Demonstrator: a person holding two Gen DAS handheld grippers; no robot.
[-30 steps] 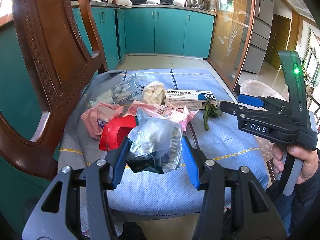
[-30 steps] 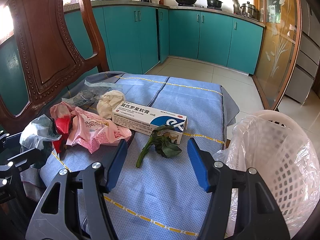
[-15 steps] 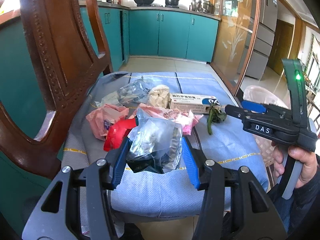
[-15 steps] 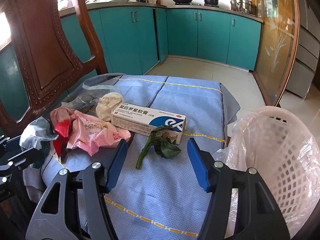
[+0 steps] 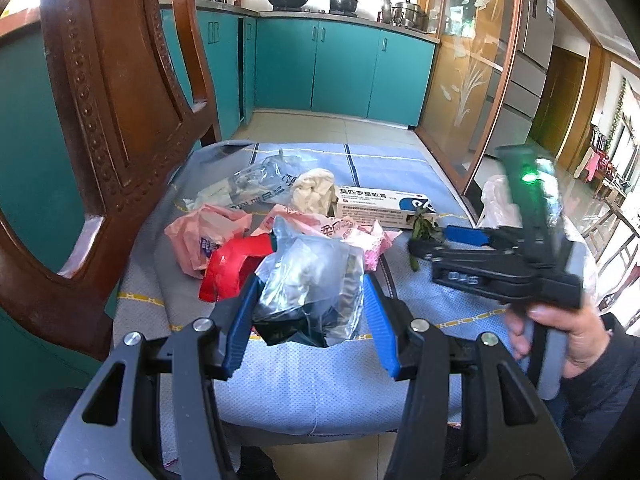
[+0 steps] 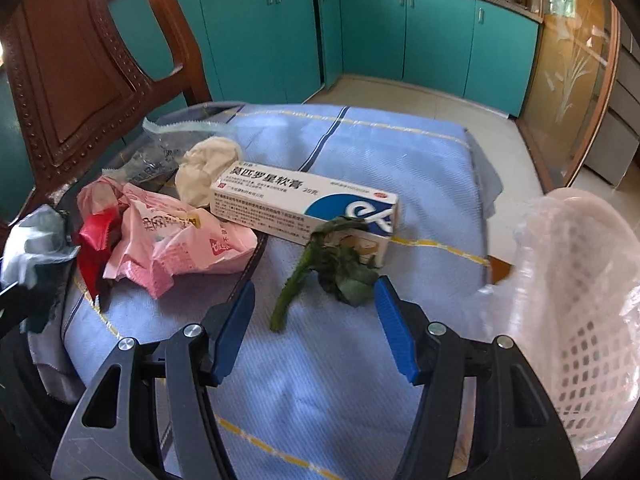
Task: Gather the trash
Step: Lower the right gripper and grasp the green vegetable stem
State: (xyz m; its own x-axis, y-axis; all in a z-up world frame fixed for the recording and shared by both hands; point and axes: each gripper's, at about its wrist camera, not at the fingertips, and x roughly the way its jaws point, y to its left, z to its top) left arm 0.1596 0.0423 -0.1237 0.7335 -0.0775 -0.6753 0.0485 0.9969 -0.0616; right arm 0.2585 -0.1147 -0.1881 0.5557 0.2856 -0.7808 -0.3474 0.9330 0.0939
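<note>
Trash (image 6: 184, 240) heaped on chair cushion (image 6: 400, 152), beside lined basket (image 6: 580, 280) for short drops. Left gripper (image 5: 306, 304) clamped on foil bag (image 5: 308, 276), lifted clear. Right gripper (image 6: 316, 312) jaws apart, empty, straddling wilted leaf (image 6: 332, 268), likely next.

Your blue woven cloth (image 6: 360, 152) looks matt and textured. The chair back (image 5: 120, 92) is glossy carved wood. Your clear bag (image 5: 308, 280) is shiny crinkled plastic; the box (image 6: 296, 200) is smooth cardboard.
</note>
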